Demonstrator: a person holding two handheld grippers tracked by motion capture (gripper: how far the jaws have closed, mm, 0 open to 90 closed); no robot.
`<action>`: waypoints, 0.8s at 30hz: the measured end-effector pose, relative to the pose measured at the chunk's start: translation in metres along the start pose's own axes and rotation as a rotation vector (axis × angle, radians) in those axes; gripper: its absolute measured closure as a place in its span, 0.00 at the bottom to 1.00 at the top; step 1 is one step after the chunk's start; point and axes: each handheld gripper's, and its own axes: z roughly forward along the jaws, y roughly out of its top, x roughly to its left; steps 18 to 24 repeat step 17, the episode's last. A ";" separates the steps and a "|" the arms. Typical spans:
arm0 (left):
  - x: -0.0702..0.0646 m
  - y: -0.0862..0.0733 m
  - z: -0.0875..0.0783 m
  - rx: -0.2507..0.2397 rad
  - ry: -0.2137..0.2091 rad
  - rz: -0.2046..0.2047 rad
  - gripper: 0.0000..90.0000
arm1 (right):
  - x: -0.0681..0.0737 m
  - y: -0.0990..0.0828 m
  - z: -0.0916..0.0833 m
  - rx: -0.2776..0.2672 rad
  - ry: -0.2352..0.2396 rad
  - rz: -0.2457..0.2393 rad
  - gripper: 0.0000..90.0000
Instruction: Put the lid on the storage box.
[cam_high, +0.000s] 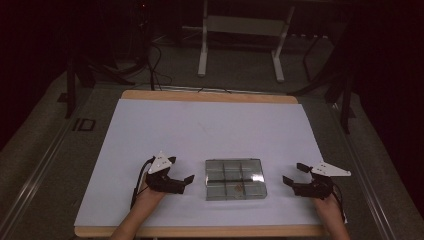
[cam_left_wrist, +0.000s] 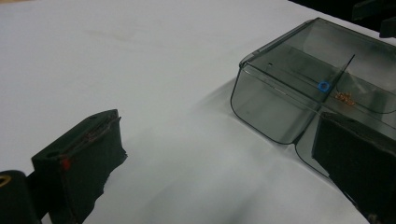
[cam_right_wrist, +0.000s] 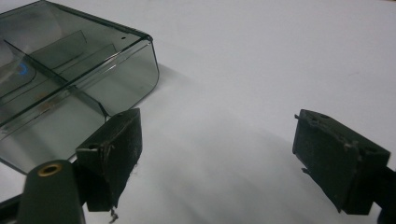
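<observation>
Forearms enter at the near edge, one per side, each hand holding a tool. Left gripper (cam_high: 181, 173) rests on the white sheet (cam_high: 210, 125), jaws wide and empty, just left of the smoky compartment box (cam_high: 235, 179); right gripper (cam_high: 293, 174) mirrors it, also wide, as if to flank the box. Count: two grippers, one six-celled box, one blue ring (cam_left_wrist: 322, 86), a copper-coloured cluster (cam_left_wrist: 344, 96)

organizer box (cam_high: 235, 179) | clear smoky plastic, six compartments | flat on table | small blue ring (cam_left_wrist: 322, 86) inside
</observation>
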 end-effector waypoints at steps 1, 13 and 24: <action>0.000 0.000 0.000 -0.002 0.001 0.001 0.03 | 0.000 -0.001 -0.002 0.000 -0.008 0.001 0.18; -0.003 -0.003 0.001 -0.012 0.014 0.004 0.03 | -0.004 -0.005 -0.005 -0.023 -0.032 0.032 0.18; -0.002 -0.003 0.000 -0.012 0.017 0.002 0.03 | -0.005 -0.006 -0.004 -0.013 -0.030 0.034 0.18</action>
